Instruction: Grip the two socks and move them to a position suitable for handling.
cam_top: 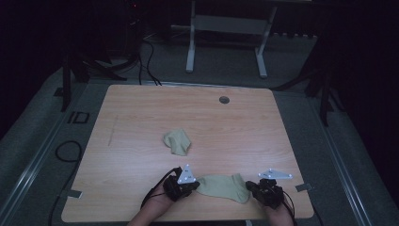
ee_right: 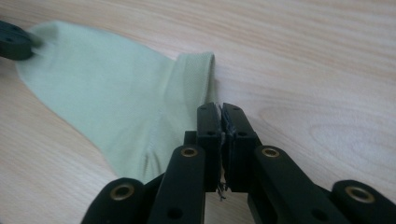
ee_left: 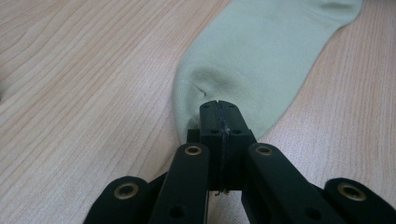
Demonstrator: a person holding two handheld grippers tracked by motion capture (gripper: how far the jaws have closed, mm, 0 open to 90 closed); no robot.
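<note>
Holding flat sock (cam_top: 222, 186) | left gripper (cam_top: 184, 184), right gripper (cam_top: 263, 187) both pinching its ends | keep tension even, lift level.

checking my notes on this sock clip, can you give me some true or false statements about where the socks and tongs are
1. Two pale green socks are on the table. True.
2. The left tongs are wide open. False: they are shut on the flat sock, at its toe end.
3. The right tongs are shut at that sock's cuff end. True.
4. The crumpled sock lies under the flat sock. False: it lies apart, farther up the table.
</note>
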